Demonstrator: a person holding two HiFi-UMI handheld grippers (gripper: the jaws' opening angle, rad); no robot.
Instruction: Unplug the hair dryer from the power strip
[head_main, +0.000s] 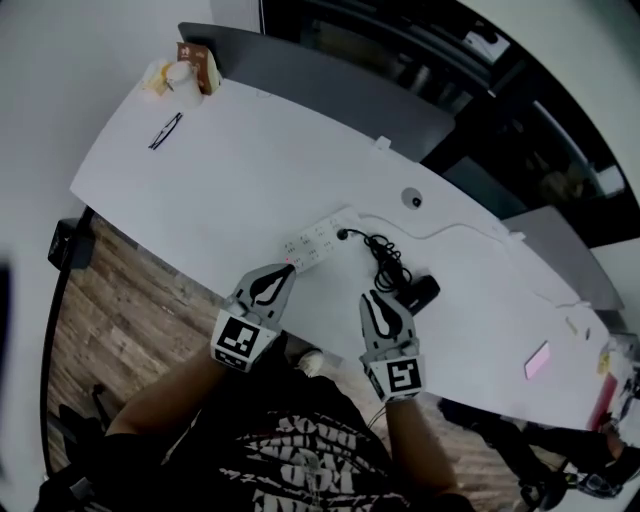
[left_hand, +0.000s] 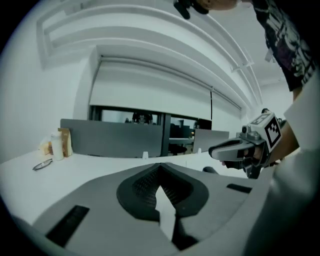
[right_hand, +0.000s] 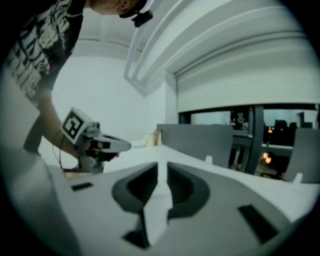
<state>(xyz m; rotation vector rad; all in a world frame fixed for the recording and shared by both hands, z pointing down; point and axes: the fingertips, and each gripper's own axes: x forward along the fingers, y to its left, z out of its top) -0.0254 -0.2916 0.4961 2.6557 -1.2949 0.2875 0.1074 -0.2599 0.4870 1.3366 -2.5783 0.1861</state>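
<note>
Hovering above the near edge of the white table (head_main: 200, 190), the left gripper (head_main: 280, 275) and the right gripper (head_main: 378, 298) were both clear of the task's things, and the unplugging appeared not yet done. The power strip (head_main: 312, 242) lay on the table just beyond the left gripper, with its own white lead running off to the right. The dark plug (head_main: 343, 235) sat at the strip's right end, touching it. From the head view it was too small to say for certain that its pins were seated, but nothing showed it lifted free, so it was judged to be in its socket. From the plug a black cord (head_main: 385, 255) ran in loose coils to the hair dryer (head_main: 418, 292), which lay on its side near the table's front edge, just beyond the right gripper. In the left gripper view the jaws met at their tips and carried nothing, with only a sliver of table showing lower down between them. In the right gripper view the jaws stood a narrow slit apart, and only bare table showed through the gap. Both tools pointed nearly level across the table, not down at the strip. What remained was judged to be the whole of the work: bringing one gripper down to steady the strip, closing the other on the plug, and drawing it out. Cups and a small box (head_main: 185, 70) stood well apart at the far left corner, against the grey partition (head_main: 330, 85), and took no part.
</note>
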